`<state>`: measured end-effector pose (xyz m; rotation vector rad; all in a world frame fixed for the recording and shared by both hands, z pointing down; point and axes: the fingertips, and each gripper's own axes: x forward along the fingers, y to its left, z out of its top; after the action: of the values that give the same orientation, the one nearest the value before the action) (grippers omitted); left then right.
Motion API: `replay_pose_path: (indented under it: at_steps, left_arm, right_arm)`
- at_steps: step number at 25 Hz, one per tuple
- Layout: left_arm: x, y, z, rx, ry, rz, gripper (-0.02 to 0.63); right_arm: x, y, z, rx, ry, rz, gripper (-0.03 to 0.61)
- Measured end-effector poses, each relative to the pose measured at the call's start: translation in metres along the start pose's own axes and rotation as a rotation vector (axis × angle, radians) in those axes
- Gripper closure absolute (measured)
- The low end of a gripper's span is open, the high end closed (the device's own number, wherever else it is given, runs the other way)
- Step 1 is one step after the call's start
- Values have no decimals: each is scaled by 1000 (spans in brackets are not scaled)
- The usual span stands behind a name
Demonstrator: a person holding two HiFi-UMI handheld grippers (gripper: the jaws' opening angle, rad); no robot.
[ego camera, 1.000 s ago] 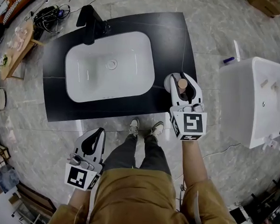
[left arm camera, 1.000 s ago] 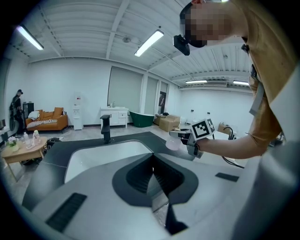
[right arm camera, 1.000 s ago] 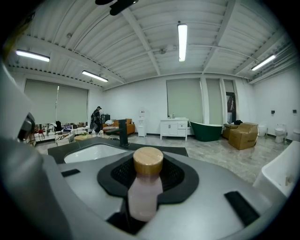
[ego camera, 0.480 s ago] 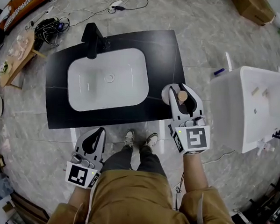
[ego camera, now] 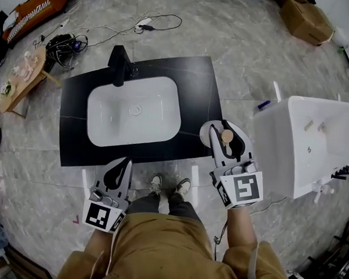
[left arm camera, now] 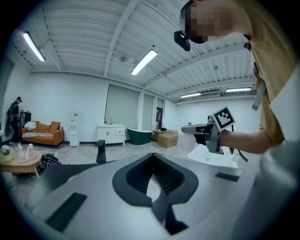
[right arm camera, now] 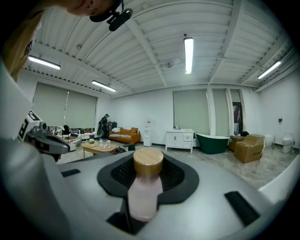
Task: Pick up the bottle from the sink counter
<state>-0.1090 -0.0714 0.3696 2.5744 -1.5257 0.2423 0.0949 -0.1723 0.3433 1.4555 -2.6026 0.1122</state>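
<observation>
My right gripper [ego camera: 223, 128] is shut on a pale pink bottle [ego camera: 226, 134] with a round wooden cap. It holds the bottle in the air off the right front corner of the black sink counter [ego camera: 73, 122]. In the right gripper view the bottle [right arm camera: 144, 190] stands upright between the dark pads, cap on top. My left gripper [ego camera: 119, 173] hangs lower left, in front of the counter, with its jaws together and nothing in them. In the left gripper view its pads [left arm camera: 161, 180] enclose only a thin sliver of background.
The counter holds a white basin [ego camera: 133, 117] and a black tap [ego camera: 121, 65]. A large white tub [ego camera: 302, 143] stands on the floor to the right. Cables [ego camera: 63, 42] and a small wooden table [ego camera: 17, 78] lie at the far left. The person's shoes [ego camera: 167, 186] are by the counter's front edge.
Both grippers have risen, the right one carrying the bottle up off the counter's corner. The counter now looks smaller and farther below.
</observation>
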Motion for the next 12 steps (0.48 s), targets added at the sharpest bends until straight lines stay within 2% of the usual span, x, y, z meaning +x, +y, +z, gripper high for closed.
replay_pose_path:
  at_steps: [12]
  left_arm:
    - [-11,2,31,6,-79,7,611]
  right_arm:
    - [-23,18,37,-24,-15,47,459]
